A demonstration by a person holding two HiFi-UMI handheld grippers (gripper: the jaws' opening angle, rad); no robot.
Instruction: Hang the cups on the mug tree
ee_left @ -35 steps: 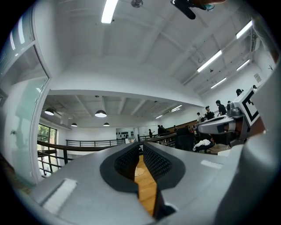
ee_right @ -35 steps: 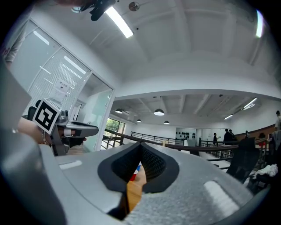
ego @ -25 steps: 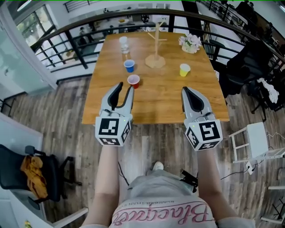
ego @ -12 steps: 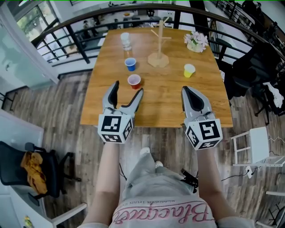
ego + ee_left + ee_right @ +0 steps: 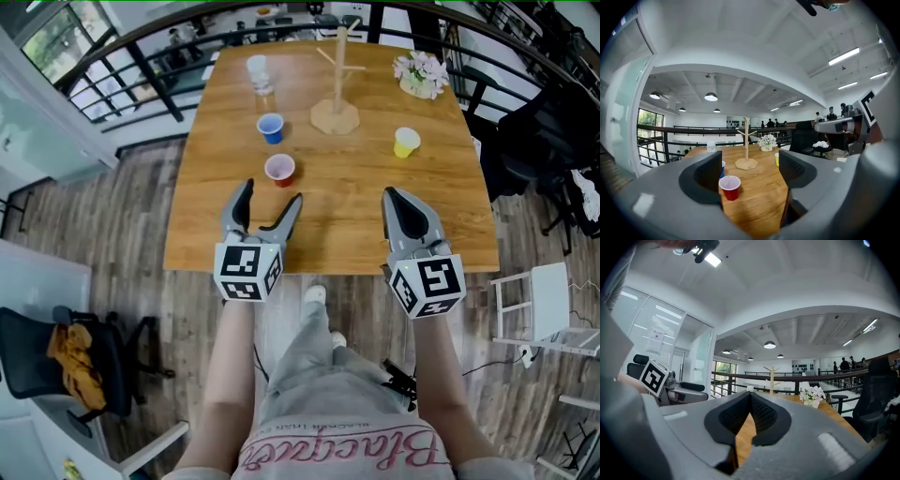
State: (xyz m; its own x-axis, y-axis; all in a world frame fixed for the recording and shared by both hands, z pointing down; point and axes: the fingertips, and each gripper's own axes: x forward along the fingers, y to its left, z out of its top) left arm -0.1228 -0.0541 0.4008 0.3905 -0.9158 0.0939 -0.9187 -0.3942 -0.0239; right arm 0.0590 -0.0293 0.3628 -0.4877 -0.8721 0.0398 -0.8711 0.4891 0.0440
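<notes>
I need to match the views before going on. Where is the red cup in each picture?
Head view: the red cup is left of centre, just nearer than the blue cup.
Left gripper view: low, just left of centre.
Right gripper view: not in it.
Shared landmark: the mug tree, which stands beyond the red cup and to its right.

Two grippers over the near edge of a wooden table (image 5: 342,211), cups beyond.
The left gripper (image 5: 270,192) has just spread its jaws, only bare wood between them, the red cup (image 5: 279,170) just ahead; the right gripper (image 5: 388,194) is closed. Blue cup (image 5: 270,127), yellow cup (image 5: 406,142) and what looks like a clear cup (image 5: 259,73) stand around the mug tree (image 5: 336,111).
</notes>
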